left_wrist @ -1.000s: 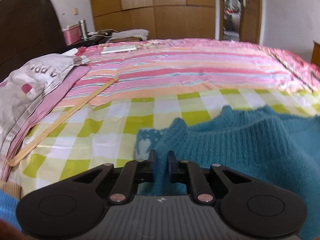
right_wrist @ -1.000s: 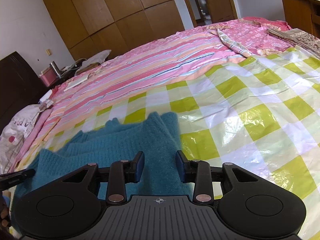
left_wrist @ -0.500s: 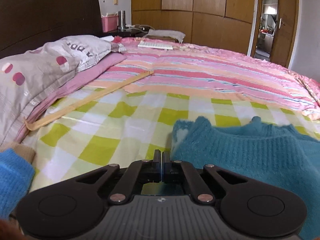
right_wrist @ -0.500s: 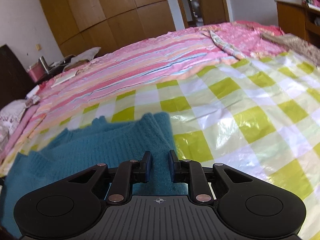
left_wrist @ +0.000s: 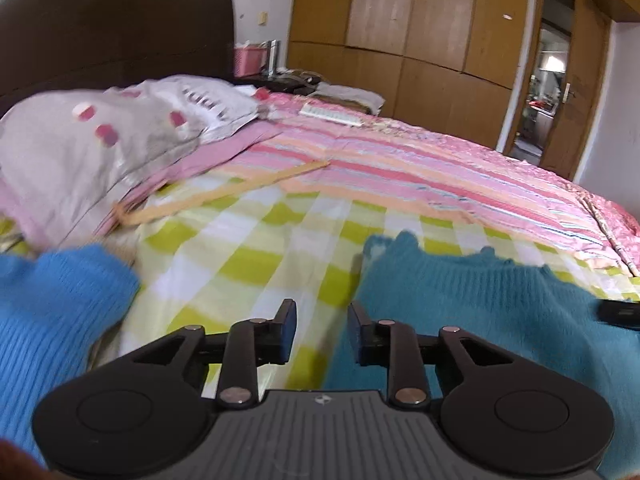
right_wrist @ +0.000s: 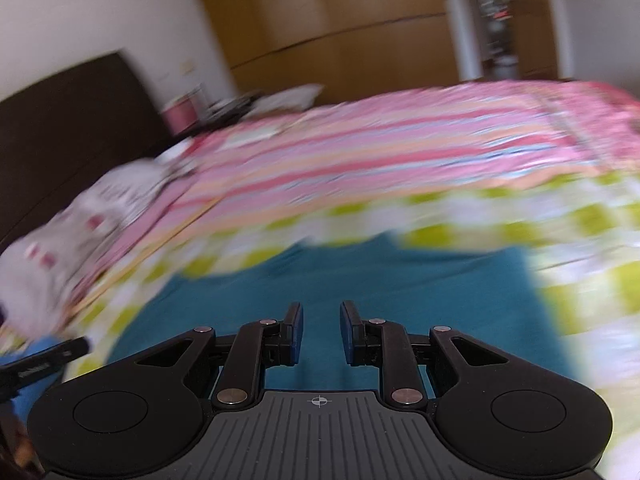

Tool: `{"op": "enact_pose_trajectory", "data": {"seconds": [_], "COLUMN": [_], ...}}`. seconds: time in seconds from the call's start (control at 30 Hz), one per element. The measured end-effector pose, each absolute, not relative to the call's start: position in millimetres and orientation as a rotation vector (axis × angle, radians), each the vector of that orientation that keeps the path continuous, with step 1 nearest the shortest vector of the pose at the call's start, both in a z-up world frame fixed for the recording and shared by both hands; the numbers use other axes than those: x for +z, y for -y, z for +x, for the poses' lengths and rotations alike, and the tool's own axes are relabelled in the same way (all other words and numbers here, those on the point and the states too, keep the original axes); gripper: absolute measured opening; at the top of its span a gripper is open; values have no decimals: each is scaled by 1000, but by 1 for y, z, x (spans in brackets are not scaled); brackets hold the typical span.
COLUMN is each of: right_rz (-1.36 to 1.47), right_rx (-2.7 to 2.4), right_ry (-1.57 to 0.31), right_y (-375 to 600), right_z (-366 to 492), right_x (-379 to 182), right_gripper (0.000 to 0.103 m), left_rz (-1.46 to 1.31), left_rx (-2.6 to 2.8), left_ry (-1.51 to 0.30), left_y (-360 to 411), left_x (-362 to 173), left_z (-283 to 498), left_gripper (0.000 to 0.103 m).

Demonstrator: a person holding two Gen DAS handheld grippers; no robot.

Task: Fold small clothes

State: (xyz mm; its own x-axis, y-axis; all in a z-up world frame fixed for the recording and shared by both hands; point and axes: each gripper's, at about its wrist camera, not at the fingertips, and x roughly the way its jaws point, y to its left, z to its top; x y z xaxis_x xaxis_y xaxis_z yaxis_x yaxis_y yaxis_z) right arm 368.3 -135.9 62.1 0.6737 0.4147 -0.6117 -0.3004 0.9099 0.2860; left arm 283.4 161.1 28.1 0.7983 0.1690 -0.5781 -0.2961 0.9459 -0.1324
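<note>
Closest to me, the left gripper [left_wrist: 320, 330] hangs low over the bed with its jaws opening, nothing caught between them; only the green-and-white checked sheet [left_wrist: 256, 256] shows through the gap, and the edge of the teal knitted sweater [left_wrist: 480, 304] lies just to the right of its right finger. The right gripper [right_wrist: 320, 330] hovers over the middle of that same sweater [right_wrist: 360, 280] with its jaws slightly apart, and I can see plain teal knit through the gap, not pinched by the pads, though that view is smeared with motion. The sweater lies flat on the checked sheet, its scalloped edge pointing toward the far side of the bed. Off to the left sits a brighter blue knit [left_wrist: 52, 320], bunched at the sheet's edge. Beyond the checks runs a pink striped quilt [left_wrist: 420, 172], with a long wooden stick [left_wrist: 224, 192] lying slantwise across the join and a grey spotted pillow [left_wrist: 100, 136] against the dark headboard [left_wrist: 112, 20]. Farthest back stand the brown wardrobe doors [left_wrist: 420, 32] and an open doorway [left_wrist: 544, 84]
</note>
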Motion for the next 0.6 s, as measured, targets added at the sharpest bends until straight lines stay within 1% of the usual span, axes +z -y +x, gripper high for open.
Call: {"op": "enact_pose_trajectory", "data": {"seconds": [0.1,0.2,0.37,0.47,0.57,0.6], "right_rz": [134,49,56,75,95,104], "right_rx": [469,433,430,456,501,515], "right_ry": [-823,-871,-846,-845,-868,-883], "right_y": [95,72,60,43,15,6], "right_z": [376,387,389,396,403,405], "right_x": [39,23,47,57,58,57], "right_gripper": [22,22,22,27,29,34], "left_rz": [-289,-329,-414,-433,-445,-449], "left_rx": [249,260,259,258,261,260], "left_ry": [-626,-659,-657,-650,-650,-651], "left_y": [-162,-161,-164,-163,-164,-165], "left_x": [16,2,-5,-6,-10,-12], "left_z": [272,268,255,248,244,244], "left_gripper": [35,35,36,36,39,40]}}
